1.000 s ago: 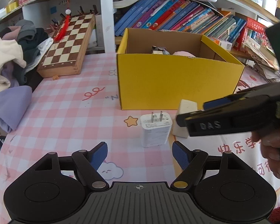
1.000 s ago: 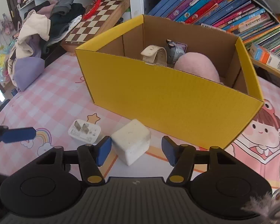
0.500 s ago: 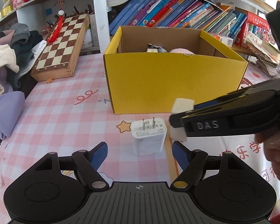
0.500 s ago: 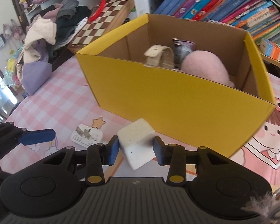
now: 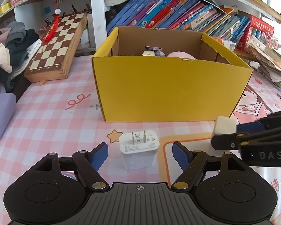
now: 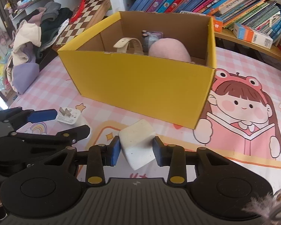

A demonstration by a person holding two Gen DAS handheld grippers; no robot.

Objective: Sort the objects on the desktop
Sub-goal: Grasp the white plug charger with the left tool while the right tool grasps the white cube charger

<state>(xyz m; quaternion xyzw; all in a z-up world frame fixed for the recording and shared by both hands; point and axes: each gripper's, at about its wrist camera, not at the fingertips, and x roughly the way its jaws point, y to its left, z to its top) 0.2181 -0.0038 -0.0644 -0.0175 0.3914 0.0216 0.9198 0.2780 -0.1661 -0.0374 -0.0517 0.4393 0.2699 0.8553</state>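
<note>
Left wrist view: the left gripper [image 5: 140, 154] sits low in the frame, jaws wide, with the white charger [image 5: 139, 148] between its blue pads but touched by neither, prongs up on the pink checked cloth [image 5: 46, 116]. Behind it, mid-frame, stands the yellow box [image 5: 170, 91], open-topped, with a pink lump [image 5: 179, 54] peeking over the rim. At right edge, the right gripper [image 5: 224, 129] comes in sideways, clamped on a white block [image 5: 223, 126]. A chessboard [image 5: 58, 45] leans at upper left, books [image 5: 178, 13] line the shelf above. Right wrist view: the right gripper [image 6: 136, 150] is at lower centre, jaws narrow and pressed on both sides of the block [image 6: 137, 144], which looks clear of the cloth. The box [image 6: 140, 82] fills the middle, holding a beige strap [image 6: 129, 44], a dark small item that cannot be made out, and the pink lump [image 6: 168, 49]. At left, the left gripper [image 6: 65, 121] brackets the charger [image 6: 69, 116].
</note>
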